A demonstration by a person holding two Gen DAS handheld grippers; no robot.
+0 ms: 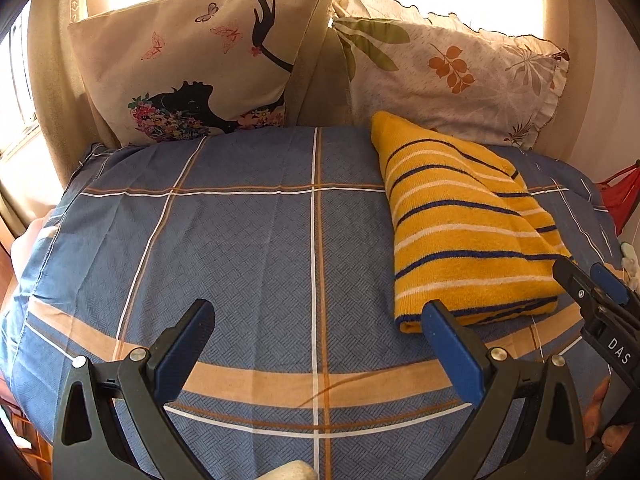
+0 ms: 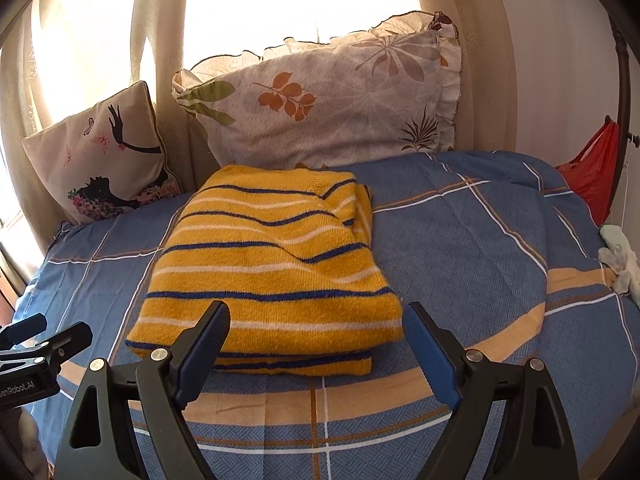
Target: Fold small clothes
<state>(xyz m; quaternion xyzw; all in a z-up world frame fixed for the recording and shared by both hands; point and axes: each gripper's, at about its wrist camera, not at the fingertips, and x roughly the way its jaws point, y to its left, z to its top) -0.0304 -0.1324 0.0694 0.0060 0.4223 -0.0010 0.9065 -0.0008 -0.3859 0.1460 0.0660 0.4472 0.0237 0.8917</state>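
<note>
A folded yellow sweater (image 2: 264,272) with blue and white stripes lies flat on the bed (image 1: 240,240), toward the bed's right half, with its far end close to the leaf-print pillow (image 2: 328,104). Nothing here serves as a container except a red bag (image 2: 596,168) hanging past the bed's far right corner; what it holds cannot be made out.

The left gripper (image 1: 318,334) hangs above the plaid cover with its blue-padded jaws wide apart and nothing between them; its right finger overlaps the sweater's near left corner in the left wrist view, and contact cannot be judged. The right gripper (image 2: 320,340) also stands spread wide, just in front of the sweater's near edge, gripping nothing. Its left finger covers part of that edge.

A second pillow (image 1: 192,64), printed with a black silhouette and butterflies, leans at the bed's far left corner against the curtains (image 2: 168,40). The window behind is washed out by glare. A pale crumpled cloth (image 2: 618,264) sits at the bed's right edge, too small to identify. The whole left half of the bed lies open, and a strip of bare cover runs along the near edge.
</note>
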